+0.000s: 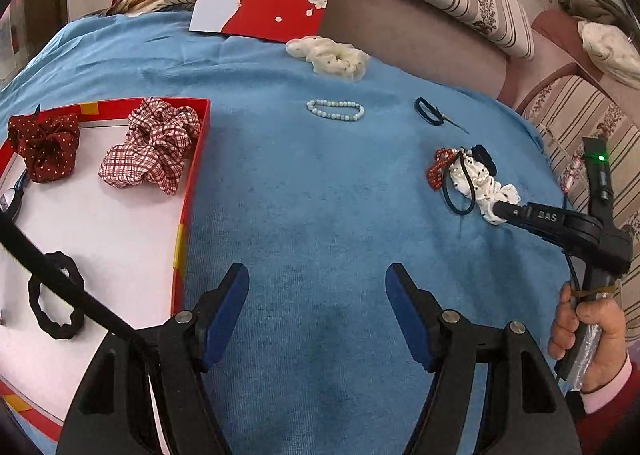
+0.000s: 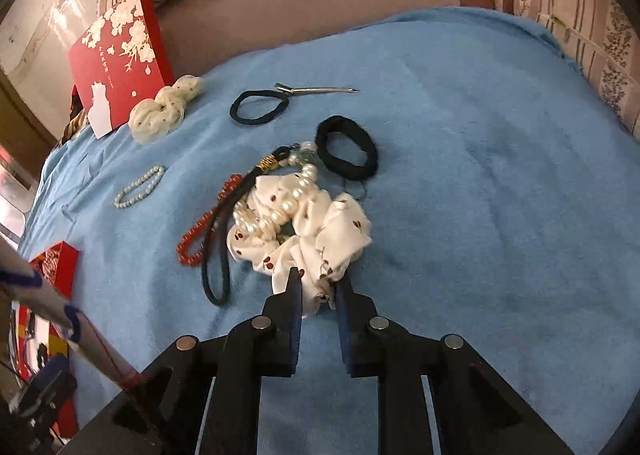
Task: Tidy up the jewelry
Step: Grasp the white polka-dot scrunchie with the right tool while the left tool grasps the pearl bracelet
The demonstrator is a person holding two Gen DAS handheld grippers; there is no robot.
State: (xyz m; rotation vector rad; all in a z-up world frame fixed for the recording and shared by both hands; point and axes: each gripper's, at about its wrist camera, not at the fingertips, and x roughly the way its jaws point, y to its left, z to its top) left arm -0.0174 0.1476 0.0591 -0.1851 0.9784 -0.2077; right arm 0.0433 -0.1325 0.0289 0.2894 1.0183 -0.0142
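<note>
Three hair ties already lie in the red-rimmed white tray (image 1: 192,159) at left, beside the wide-open, empty left gripper (image 1: 316,287). Well to its right, the right gripper (image 2: 318,283) has narrowed onto the near edge of the white cherry-print fabric scrunchie (image 2: 320,231), which lies on the blue cloth (image 2: 480,175) tangled with a pearl bracelet (image 2: 280,211).

Black claw (image 1: 316,309), blue pads (image 1: 226,315)

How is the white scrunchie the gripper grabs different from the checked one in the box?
The white scrunchie has small red spots; the checked scrunchie is red-and-white plaid. The white one lies on the blue cloth, tangled with a pearl bracelet; the checked one sits in the red box. The right gripper pinches the white one; nothing holds the checked one. Both are ruffled fabric.
</note>
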